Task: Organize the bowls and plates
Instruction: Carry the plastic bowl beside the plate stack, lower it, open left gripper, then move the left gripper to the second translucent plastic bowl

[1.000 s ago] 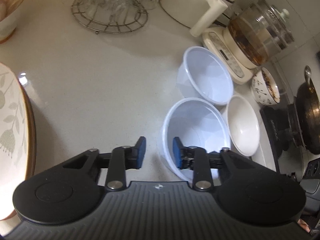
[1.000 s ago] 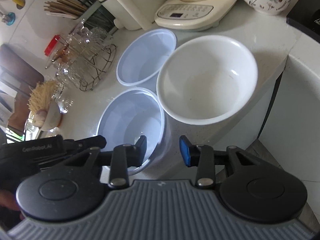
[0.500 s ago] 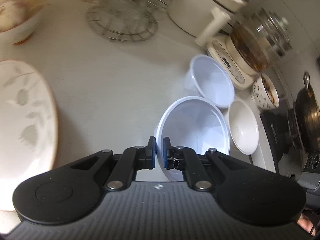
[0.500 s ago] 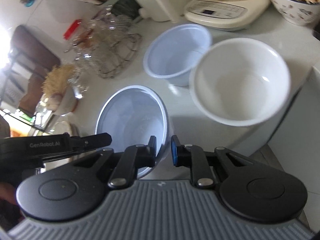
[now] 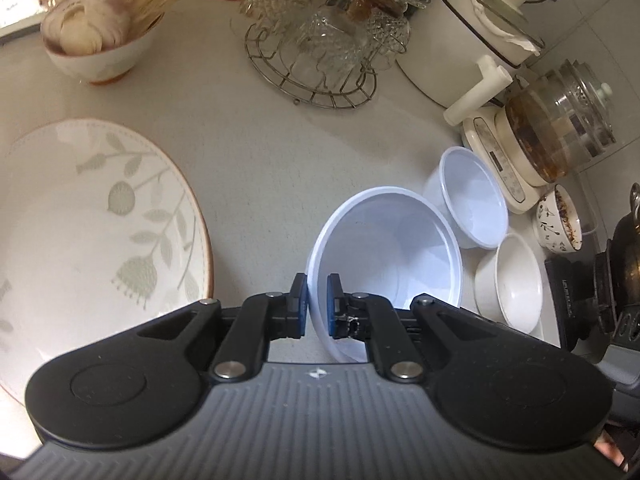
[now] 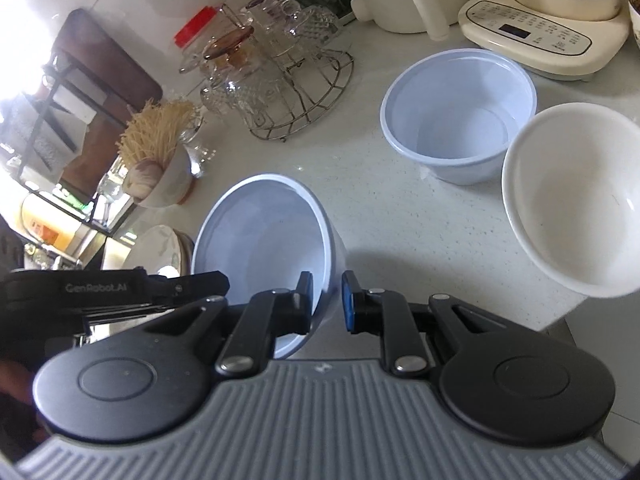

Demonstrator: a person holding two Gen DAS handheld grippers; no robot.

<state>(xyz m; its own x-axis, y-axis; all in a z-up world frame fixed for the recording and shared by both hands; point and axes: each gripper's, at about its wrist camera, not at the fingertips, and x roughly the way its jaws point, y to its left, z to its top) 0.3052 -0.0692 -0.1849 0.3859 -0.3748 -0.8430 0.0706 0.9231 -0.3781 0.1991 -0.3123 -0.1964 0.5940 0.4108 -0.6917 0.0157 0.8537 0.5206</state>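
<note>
My left gripper [image 5: 317, 304] is shut on the near rim of a pale blue plastic bowl [image 5: 388, 248] and holds it tilted above the counter. My right gripper [image 6: 327, 302] is shut on the opposite rim of the same bowl [image 6: 264, 248]. A second pale blue plastic bowl [image 5: 472, 196] [image 6: 460, 112] stands on the counter beyond. A white ceramic bowl [image 5: 516, 280] [image 6: 576, 196] sits next to it near the counter edge. A large white plate with a leaf pattern [image 5: 92, 224] lies at the left.
A wire rack of glass cups [image 5: 320, 48] [image 6: 280, 80] stands at the back. A bowl with garlic and dry noodles [image 5: 96, 40] is at the back left. A cream kettle base [image 6: 544, 36], a white cooker [image 5: 476, 36] and a patterned bowl [image 5: 558, 220] crowd the right.
Both grippers closed on the near blue bowl's rim and lifted it away from the other two bowls, tilting it. The leaf plate has come further into the left wrist view.
</note>
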